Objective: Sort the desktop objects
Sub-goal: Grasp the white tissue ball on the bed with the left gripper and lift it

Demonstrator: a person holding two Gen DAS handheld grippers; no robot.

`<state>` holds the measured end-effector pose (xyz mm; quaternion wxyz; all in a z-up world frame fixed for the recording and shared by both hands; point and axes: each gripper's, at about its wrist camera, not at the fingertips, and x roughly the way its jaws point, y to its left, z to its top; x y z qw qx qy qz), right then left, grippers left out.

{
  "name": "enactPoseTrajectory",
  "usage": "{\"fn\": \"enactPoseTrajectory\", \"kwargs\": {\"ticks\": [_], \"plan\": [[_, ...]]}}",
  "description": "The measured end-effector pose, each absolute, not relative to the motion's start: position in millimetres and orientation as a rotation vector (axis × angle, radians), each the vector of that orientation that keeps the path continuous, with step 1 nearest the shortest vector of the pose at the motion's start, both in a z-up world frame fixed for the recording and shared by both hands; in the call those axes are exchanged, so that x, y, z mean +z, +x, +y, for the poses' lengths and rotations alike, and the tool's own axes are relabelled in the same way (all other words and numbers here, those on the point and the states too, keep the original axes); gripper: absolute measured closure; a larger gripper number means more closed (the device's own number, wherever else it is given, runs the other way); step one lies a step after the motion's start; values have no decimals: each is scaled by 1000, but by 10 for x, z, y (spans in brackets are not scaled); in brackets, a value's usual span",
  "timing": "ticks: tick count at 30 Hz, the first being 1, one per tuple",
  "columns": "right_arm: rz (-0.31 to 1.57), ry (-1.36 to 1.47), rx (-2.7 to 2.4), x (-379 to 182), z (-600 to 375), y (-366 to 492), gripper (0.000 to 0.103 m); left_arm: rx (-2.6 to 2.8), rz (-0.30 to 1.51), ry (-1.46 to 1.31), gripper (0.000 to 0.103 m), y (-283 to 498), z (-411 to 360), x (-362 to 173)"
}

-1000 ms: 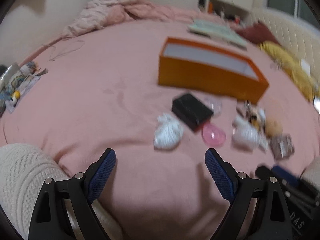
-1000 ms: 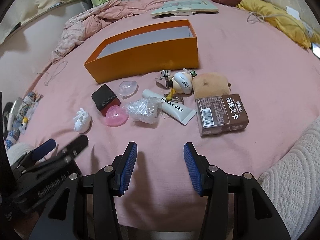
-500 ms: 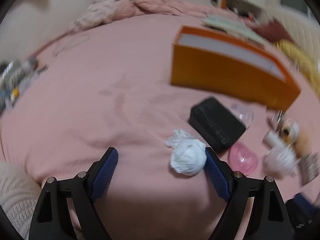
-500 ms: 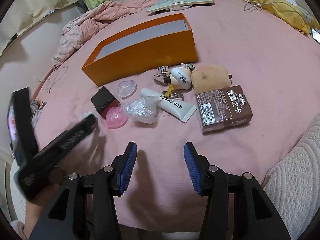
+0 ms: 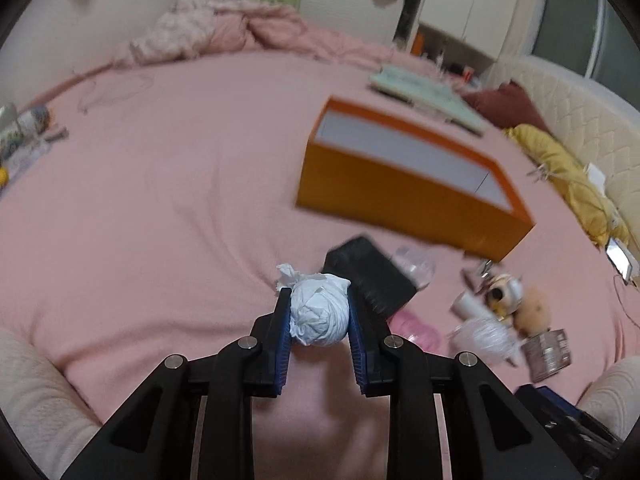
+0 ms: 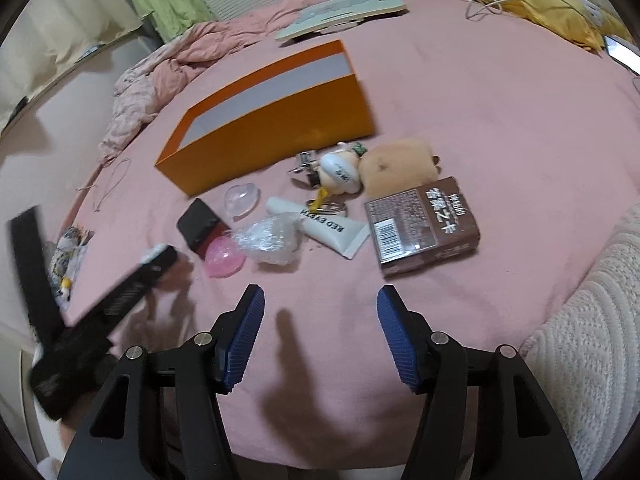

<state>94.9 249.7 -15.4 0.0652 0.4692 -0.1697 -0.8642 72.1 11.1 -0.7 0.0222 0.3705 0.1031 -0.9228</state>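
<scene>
The left gripper (image 5: 319, 317) pinches a crumpled white tissue ball (image 5: 318, 310) between its blue pads, twisted tail pointing up-left, just beside a black rectangular case (image 5: 370, 276). Beyond lies the long open orange box (image 5: 404, 184), running left-right. The right gripper (image 6: 320, 334) hangs spread above the pink bedsheet (image 6: 500, 92).

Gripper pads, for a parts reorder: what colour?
Blue, ribbed pads; clearest in the right wrist view.
</scene>
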Motion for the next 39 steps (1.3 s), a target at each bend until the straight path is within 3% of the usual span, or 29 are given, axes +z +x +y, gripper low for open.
{"fn": "enactPoseTrajectory", "kwargs": {"ticks": [5, 9, 20, 24, 26, 29, 31, 36, 39], "plan": [[-611, 1325, -2647, -96, 2603, 981, 43, -2988, 185, 984, 79, 854, 247, 259], [-667, 1233, -2726, 13, 2724, 1010, 43, -3054, 189, 952, 79, 877, 305, 336], [-334, 1403, -3000, -92, 2669, 720, 43, -3012, 610, 1026, 79, 779, 2, 256], [-181, 1615, -2985, -284, 2632, 538, 40, -3020, 640, 1016, 79, 778, 14, 251], [-201, 1626, -3003, -314, 2650, 520, 39, -3032, 632, 1007, 79, 786, 35, 268], [-259, 1584, -3037, -277, 2699, 567, 58, -3033, 628, 1000, 79, 805, 31, 273], [-284, 1561, -3003, -253, 2705, 594, 96, -3025, 639, 1006, 79, 803, 27, 263], [-290, 1495, -2956, -189, 2679, 674, 99, -3022, 613, 1017, 79, 803, 55, 249], [-490, 1473, -2894, -104, 2829, 730, 97, -3023, 585, 1018, 79, 807, 72, 247]]}}
